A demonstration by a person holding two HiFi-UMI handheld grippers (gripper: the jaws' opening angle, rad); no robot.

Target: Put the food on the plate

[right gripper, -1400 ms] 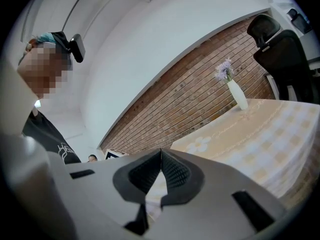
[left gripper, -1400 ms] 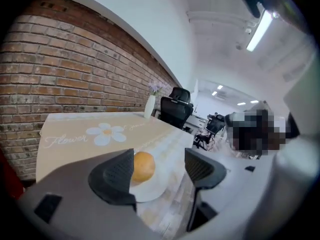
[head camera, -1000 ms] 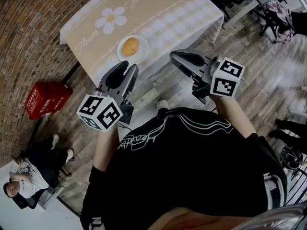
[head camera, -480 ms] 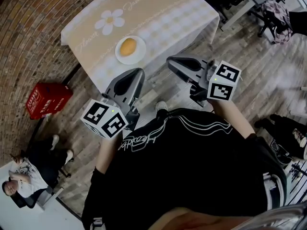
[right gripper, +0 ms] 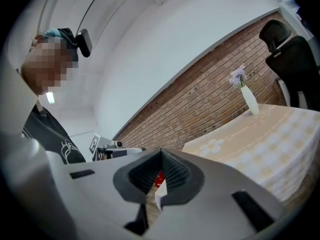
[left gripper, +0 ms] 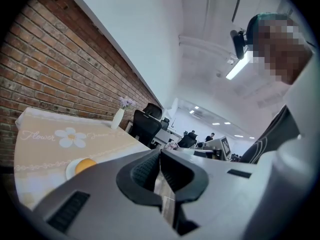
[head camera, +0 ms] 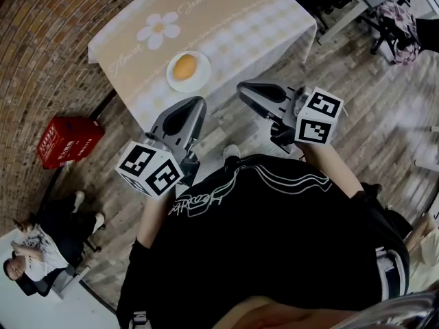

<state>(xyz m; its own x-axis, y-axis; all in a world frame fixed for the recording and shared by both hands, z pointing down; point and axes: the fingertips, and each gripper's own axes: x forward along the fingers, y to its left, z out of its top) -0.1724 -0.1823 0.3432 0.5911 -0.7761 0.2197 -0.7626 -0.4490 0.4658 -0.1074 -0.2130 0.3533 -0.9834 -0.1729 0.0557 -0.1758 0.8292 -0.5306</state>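
Observation:
A round orange-yellow piece of food [head camera: 184,66] lies on a white plate [head camera: 199,79] near the front edge of the beige flower-print table [head camera: 233,19]. The food [left gripper: 85,164] and the plate [left gripper: 70,170] also show low at the left in the left gripper view. My left gripper [head camera: 199,103] hangs over the floor, short of the table, shut with nothing in it; its jaws meet at the tip [left gripper: 160,152]. My right gripper [head camera: 241,88] is level with it on the right, also shut and empty [right gripper: 161,152].
A red crate [head camera: 67,141] stands on the wooden floor left of the table. A person sits at the lower left [head camera: 31,256]. A white vase with flowers [right gripper: 248,100] stands at the table's far end. Office chairs and desks [head camera: 384,12] fill the upper right.
The left gripper's jaws were apart a second ago and are now together. Both grippers drifted slightly; the plate and the food stayed put.

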